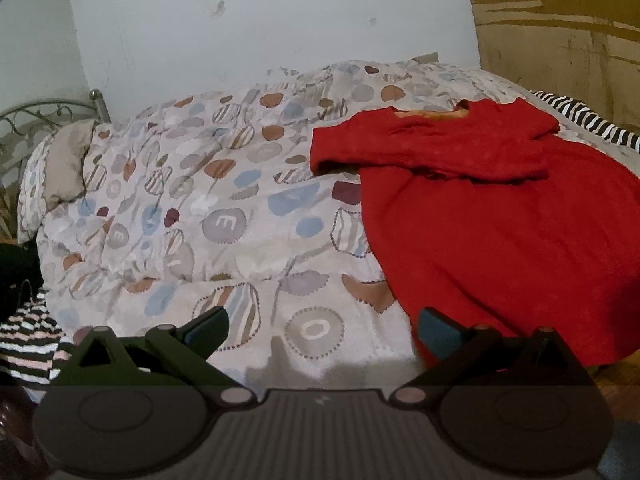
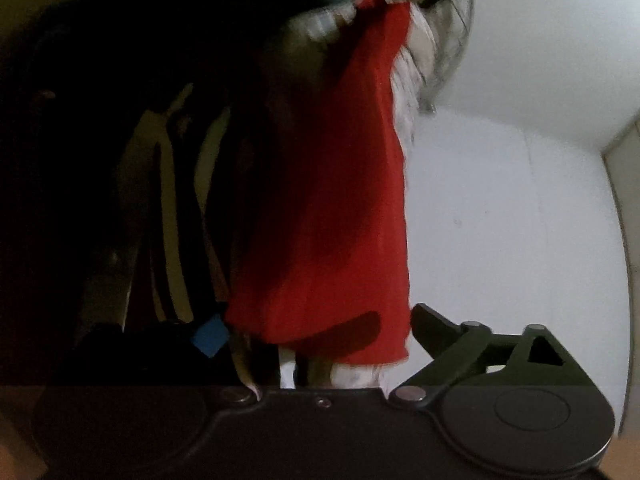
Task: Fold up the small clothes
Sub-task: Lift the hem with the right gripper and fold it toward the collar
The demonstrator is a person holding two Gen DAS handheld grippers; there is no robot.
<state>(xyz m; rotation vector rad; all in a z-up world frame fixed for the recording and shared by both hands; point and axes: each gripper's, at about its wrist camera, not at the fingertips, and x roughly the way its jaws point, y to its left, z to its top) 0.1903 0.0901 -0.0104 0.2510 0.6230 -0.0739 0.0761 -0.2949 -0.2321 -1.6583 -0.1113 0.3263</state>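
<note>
Red top flat on the bed, on the right side, hem near, neck far. One sleeve folded across the chest. Lying on a cover with round spots in blue, brown and grey. Striped cloth past the top, far right. More striped cloth low on the left, off the bed's edge. Pillow at the far left, by a metal bed end. White wall behind.

Left claw wide, nothing in it. Hanging over the near edge of the bed, right finger just over the hem of the top, left finger over the cover. Not touching the cloth, as far as can be seen.

Right claw wide too, seen rolled on its side, picture blurry. Red top in front of it, hem edge sitting between the two fingers. Blue pad of one finger just beside the red edge, other finger off to the right against the white wall. No squeeze on the cloth. Dark stuff and pale stripes on the left, too dim to tell.
</note>
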